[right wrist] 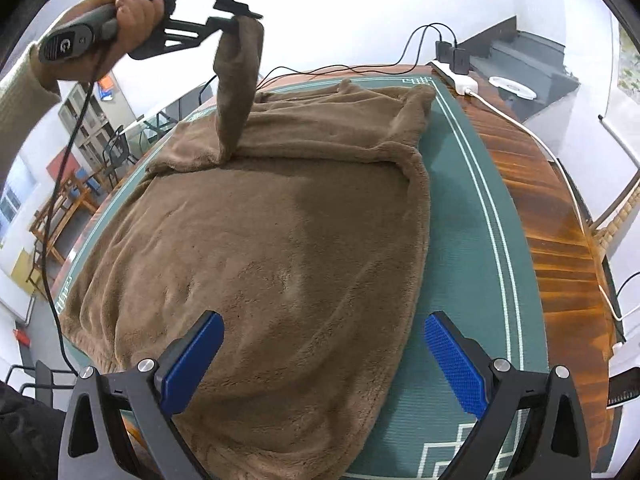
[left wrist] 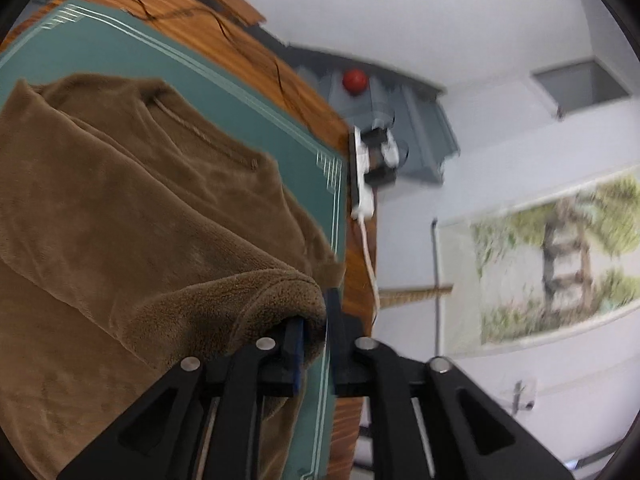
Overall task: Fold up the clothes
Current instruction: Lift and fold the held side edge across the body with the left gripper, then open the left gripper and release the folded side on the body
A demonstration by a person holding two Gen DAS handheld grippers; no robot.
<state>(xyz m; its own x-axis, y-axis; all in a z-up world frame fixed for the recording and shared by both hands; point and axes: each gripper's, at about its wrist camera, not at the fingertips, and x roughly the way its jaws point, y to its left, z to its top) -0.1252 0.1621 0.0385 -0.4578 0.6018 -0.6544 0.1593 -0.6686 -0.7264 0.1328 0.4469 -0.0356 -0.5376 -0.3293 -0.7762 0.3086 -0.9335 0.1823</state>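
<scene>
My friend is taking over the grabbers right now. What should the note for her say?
Left gripper: raised above the table, the brown fleece top's sleeve hanging from its tip; the cuff is still between its jaws, but they stand slightly apart.
Right gripper: open, empty, above the near part of the fleece top.
The top lies spread on the green mat on the wooden table.
Done: its right side is already folded in.
Left: lay the lifted sleeve across the body, then fold the body up.
</scene>
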